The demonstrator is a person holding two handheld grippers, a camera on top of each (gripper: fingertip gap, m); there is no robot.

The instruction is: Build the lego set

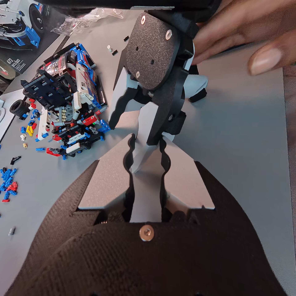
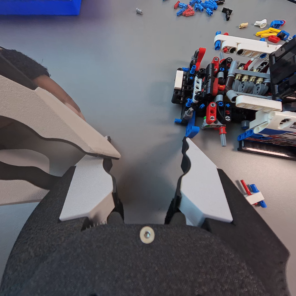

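Note:
A partly built Lego car (image 1: 68, 96), black, white, blue and red, lies on the grey table (image 1: 232, 144); the right wrist view shows it at the right (image 2: 232, 89). My left gripper (image 1: 147, 138) has its jaws a little apart, astride one finger of the right gripper; that finger does not fill the gap. The left gripper's finger (image 2: 72, 121) crosses over my right gripper's left fingertip. My right gripper (image 2: 146, 141) is wide open and empty, close beside the car's blue beam (image 2: 192, 129). Its black body (image 1: 150, 52) is held by a hand (image 1: 240, 32).
Loose blue and red pins (image 1: 8, 184) (image 2: 197, 8), yellow pieces (image 2: 267, 32) and a tyre (image 1: 18, 107) lie around the car. A small white piece with pins (image 2: 253, 195) sits at the right. The set's box (image 1: 19, 32) and plastic bags (image 1: 89, 17) are behind. The table edge (image 1: 286, 144) runs at the right. There is about 7 cm between the tips of the two grippers.

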